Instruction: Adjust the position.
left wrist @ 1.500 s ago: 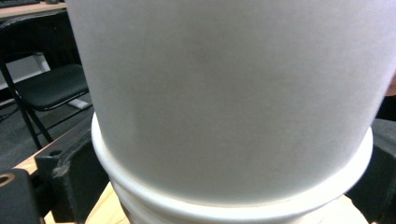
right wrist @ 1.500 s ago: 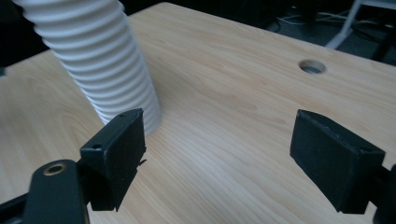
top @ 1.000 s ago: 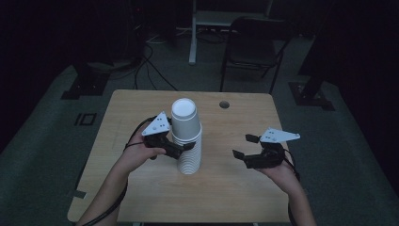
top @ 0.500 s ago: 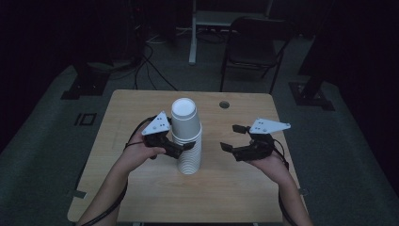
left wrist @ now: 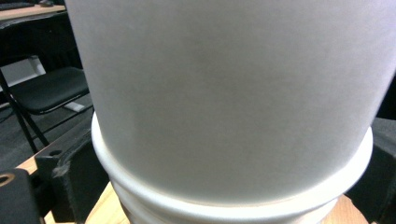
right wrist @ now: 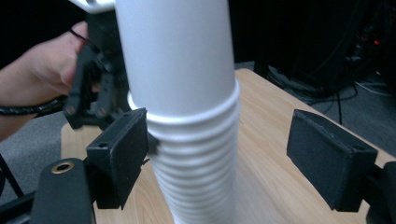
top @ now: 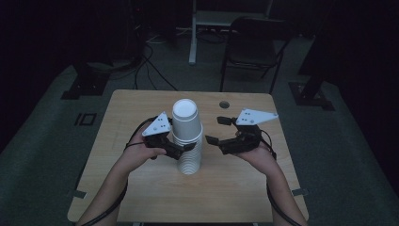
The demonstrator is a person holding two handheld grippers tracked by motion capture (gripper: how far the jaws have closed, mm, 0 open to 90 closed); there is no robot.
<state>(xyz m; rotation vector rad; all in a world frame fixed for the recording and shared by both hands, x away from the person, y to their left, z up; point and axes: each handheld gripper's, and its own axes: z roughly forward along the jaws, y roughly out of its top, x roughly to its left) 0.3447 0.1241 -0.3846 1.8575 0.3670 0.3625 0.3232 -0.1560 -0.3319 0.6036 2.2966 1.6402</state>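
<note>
My forearms come in over the near edge of the table point(top: 141, 197), a wooden top with a pale grain. My left tool point(top: 181, 149) is clamped on the stack of cups point(top: 187, 141) from its left side, its black jaws pressed against the ribbed lower part; in the left gripper view the white wall of the upper cup bulges over a rolled rim, a jaw pad at each edge. The stack stands upright near the middle of the table — white paper cups nested upside down, bottoms up, so many rims crowd together below that they read as tight rings, while the topmost cup rises smooth and plain above them. My right tool point(top: 219, 131) is spread wide, just beside the stack on its right and not closed on it; in the right gripper view one pad sits close against the rings and the other stands well clear. Beyond the table, a dark folding chair point(top: 251, 47) stands on the grey floor, with cables point(top: 150, 61) trailing off to the left.
</note>
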